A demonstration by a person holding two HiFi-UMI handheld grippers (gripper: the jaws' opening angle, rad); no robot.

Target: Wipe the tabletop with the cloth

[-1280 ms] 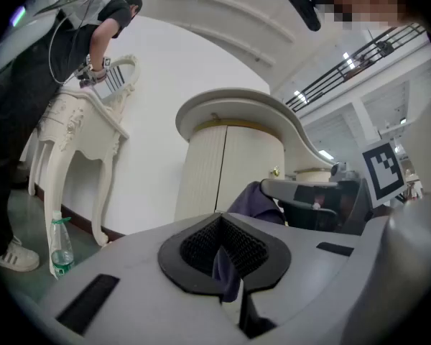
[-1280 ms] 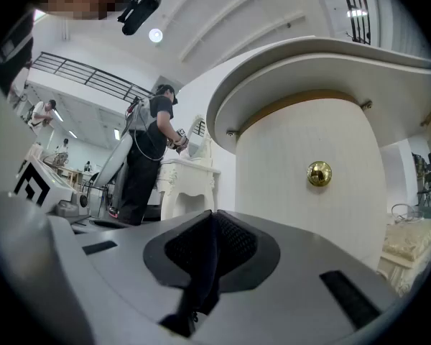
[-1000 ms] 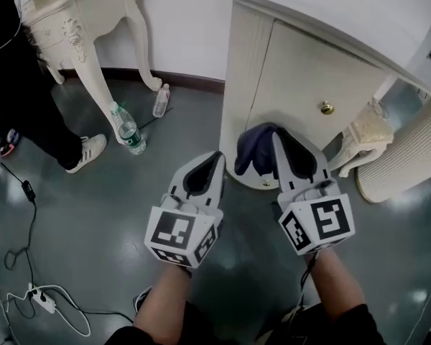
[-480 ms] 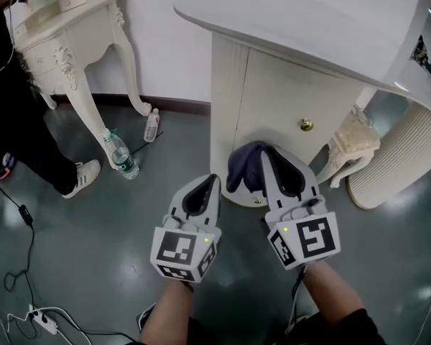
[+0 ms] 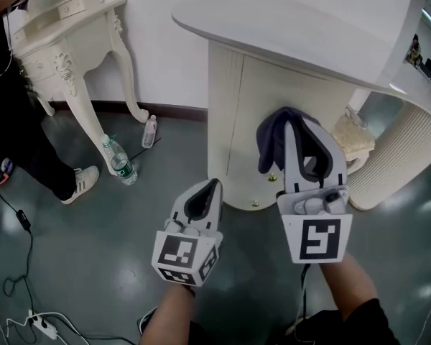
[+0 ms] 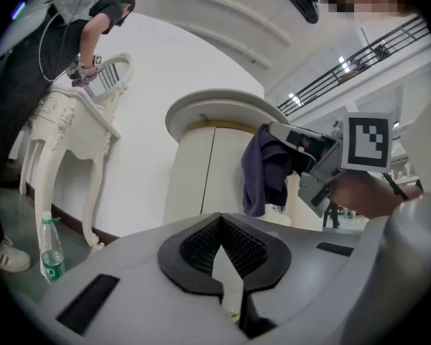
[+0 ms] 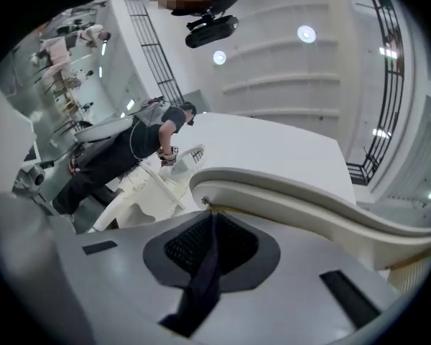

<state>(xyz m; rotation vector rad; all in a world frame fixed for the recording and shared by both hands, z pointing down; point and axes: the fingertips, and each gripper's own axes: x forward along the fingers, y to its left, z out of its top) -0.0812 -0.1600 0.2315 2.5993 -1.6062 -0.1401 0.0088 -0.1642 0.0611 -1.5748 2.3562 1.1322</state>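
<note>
The white curved tabletop (image 5: pixel 294 27) sits on a cream cabinet (image 5: pixel 251 121) in the head view. My right gripper (image 5: pixel 299 126) is raised in front of the cabinet, below the table's edge, shut on a dark purple cloth (image 5: pixel 271 141) that hangs off its left side. In the right gripper view the cloth (image 7: pixel 201 279) runs down between the closed jaws, with the tabletop's rim (image 7: pixel 287 192) just ahead. My left gripper (image 5: pixel 205 192) is lower and to the left, shut and holding nothing. The left gripper view shows the cloth (image 6: pixel 264 171) and the right gripper (image 6: pixel 309 149) beyond its closed jaws (image 6: pixel 219 220).
An ornate white side table (image 5: pixel 72 27) stands at the left, with a person in black (image 5: pixel 14 121) beside it. Two water bottles (image 5: pixel 118 160) (image 5: pixel 149 131) are on the floor near its leg. Cables (image 5: pixel 29 315) lie at the lower left. A ribbed column (image 5: pixel 406 157) and a small stool (image 5: pixel 355 139) stand to the right.
My right gripper has risen with the cloth toward the tabletop's edge. The left gripper has stayed low. The head view has tilted up, showing more of the tabletop.
</note>
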